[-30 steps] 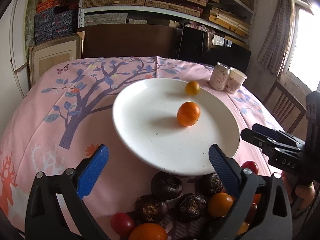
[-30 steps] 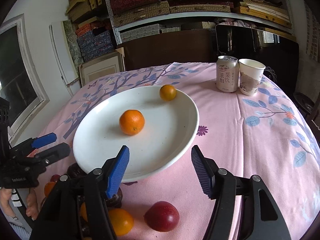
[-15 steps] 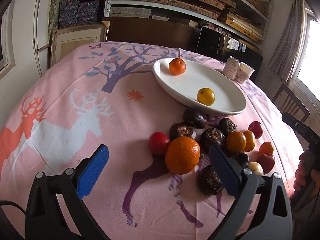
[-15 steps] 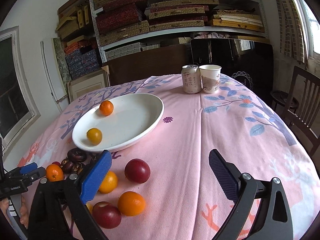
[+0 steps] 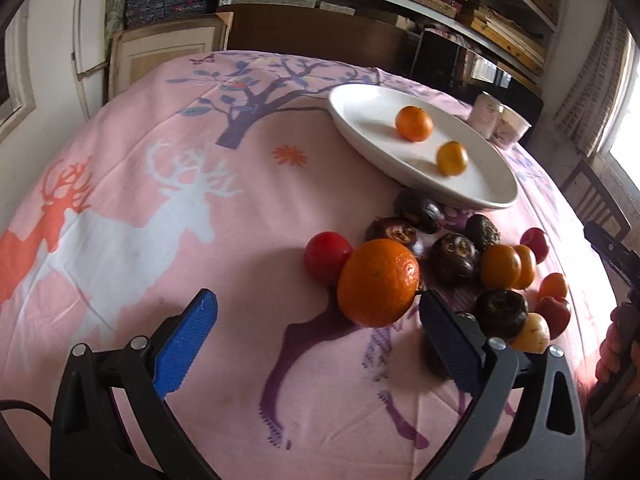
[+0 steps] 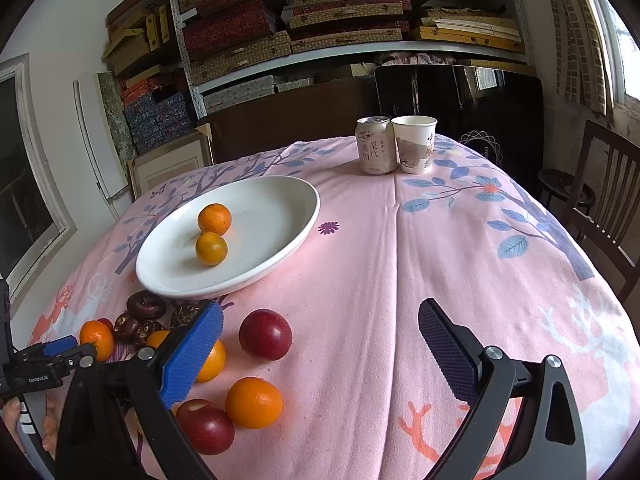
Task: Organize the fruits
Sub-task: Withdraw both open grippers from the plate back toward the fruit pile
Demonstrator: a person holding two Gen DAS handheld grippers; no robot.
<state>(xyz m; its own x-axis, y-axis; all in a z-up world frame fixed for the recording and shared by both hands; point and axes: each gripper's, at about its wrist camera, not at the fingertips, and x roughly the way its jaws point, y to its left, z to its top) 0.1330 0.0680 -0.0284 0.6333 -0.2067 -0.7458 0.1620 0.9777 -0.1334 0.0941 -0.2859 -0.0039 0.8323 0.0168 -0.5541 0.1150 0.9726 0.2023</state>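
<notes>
Right wrist, bare tablecloth (image 6: 460,280) right of plate (image 6: 304,224)

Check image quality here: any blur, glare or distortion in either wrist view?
Left wrist view: the smaller orange on the white plate looks smeared, the window at right is blown out, and fisheye bends the tablecloth edges. Right wrist view: sharp overall, soft daylight with faint shadows under the plum; the shelves curve and the corners are vignetted black.
</notes>
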